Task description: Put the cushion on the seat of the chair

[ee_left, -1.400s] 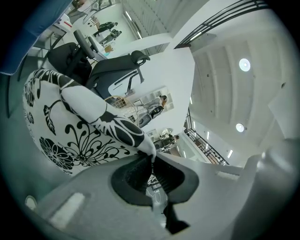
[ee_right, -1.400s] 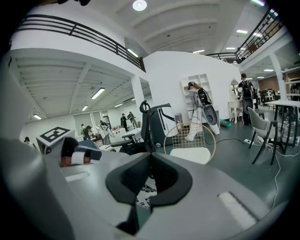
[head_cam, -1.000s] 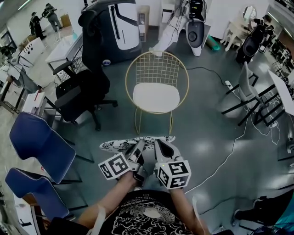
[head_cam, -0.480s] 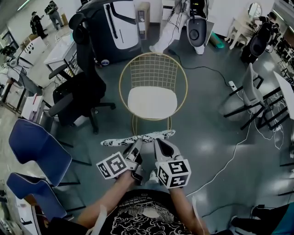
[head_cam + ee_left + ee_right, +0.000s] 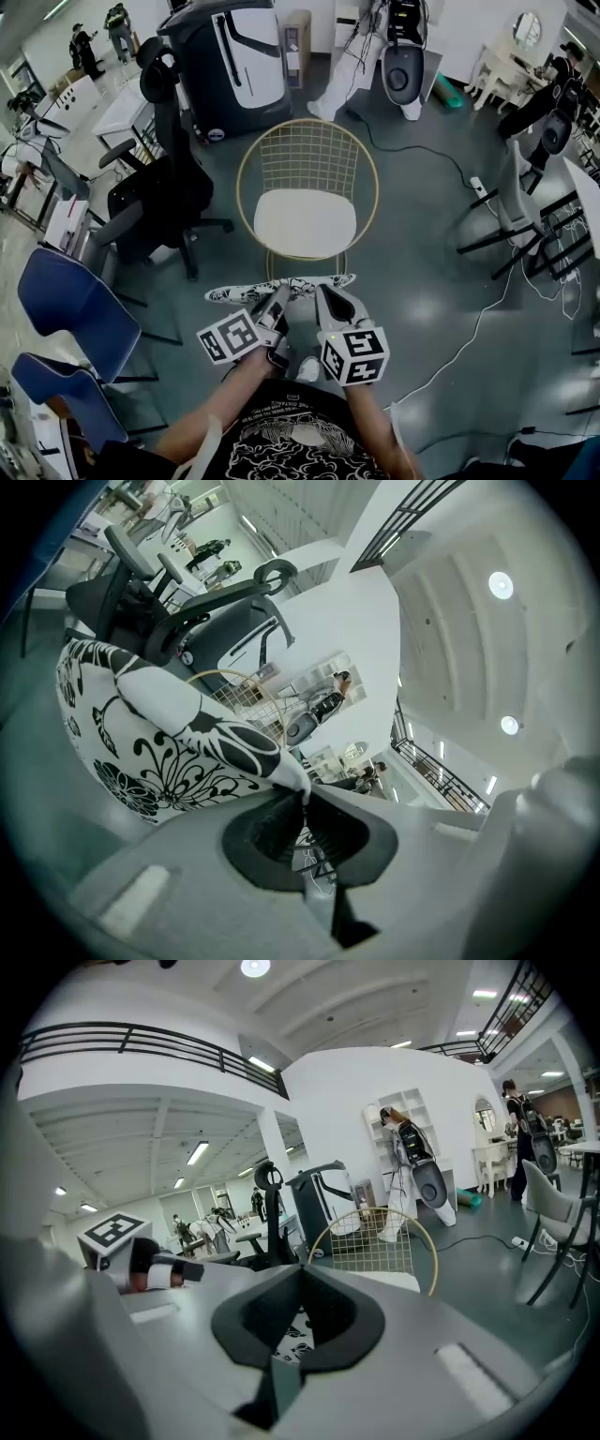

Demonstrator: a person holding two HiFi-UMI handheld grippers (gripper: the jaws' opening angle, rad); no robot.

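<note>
A flat black-and-white floral cushion (image 5: pixel 279 288) hangs level in front of me, held by its near edge. My left gripper (image 5: pixel 280 296) and my right gripper (image 5: pixel 322 294) sit side by side, each shut on that edge. In the left gripper view the cushion (image 5: pixel 159 742) fills the left side, with its edge pinched in the left gripper (image 5: pixel 302 801). Just beyond the cushion stands the gold wire chair (image 5: pixel 307 150) with its bare white seat (image 5: pixel 305 221). From the right gripper view the chair (image 5: pixel 377 1241) is straight ahead, and a bit of cushion (image 5: pixel 296 1327) shows between the shut jaws.
A black office chair (image 5: pixel 161 192) stands left of the gold chair, with two blue chairs (image 5: pixel 77 302) nearer at the left. A large dark machine (image 5: pixel 234 61) is behind. White chairs and tables (image 5: pixel 520 192) stand at the right, and a cable (image 5: pixel 469 328) runs across the floor.
Both grippers have carried the cushion toward the gold chair, which now sits nearer and lower in the head view. The grips on the cushion are unchanged.
</note>
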